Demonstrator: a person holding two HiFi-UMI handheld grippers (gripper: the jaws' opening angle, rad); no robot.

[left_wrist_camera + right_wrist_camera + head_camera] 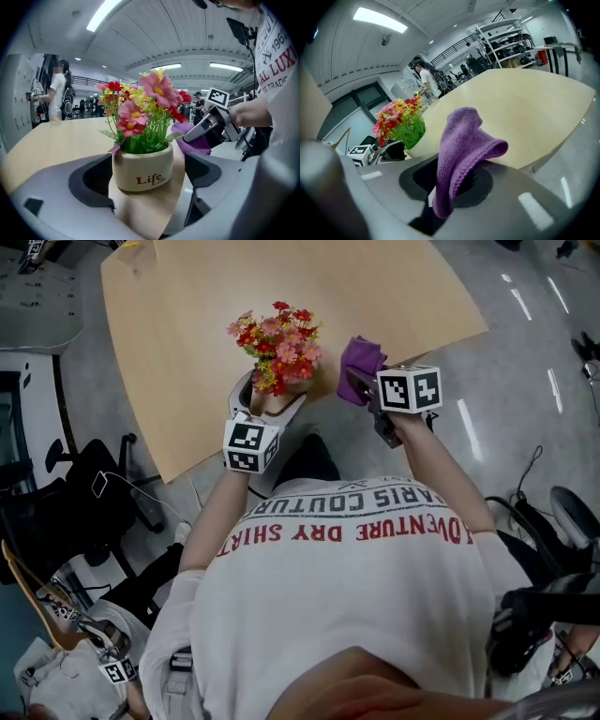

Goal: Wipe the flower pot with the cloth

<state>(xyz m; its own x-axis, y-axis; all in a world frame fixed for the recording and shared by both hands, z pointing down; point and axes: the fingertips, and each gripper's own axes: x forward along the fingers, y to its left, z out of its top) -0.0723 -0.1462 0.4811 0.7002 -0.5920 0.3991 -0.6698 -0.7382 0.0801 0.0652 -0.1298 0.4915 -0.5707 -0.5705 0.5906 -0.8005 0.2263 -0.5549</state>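
At the near edge of the wooden table [187, 324], just above the middle of the head view, the cream flower pot [143, 169] stands upright with red, pink and yellow flowers [279, 345]. The left gripper [267, 399] has its jaws apart on either side of the pot, and a gap shows at the right-hand jaw. To the right, near the pot, the right gripper [361, 387] is clamped on the purple cloth [461, 150]. The cloth's free end folds up above the jaws.
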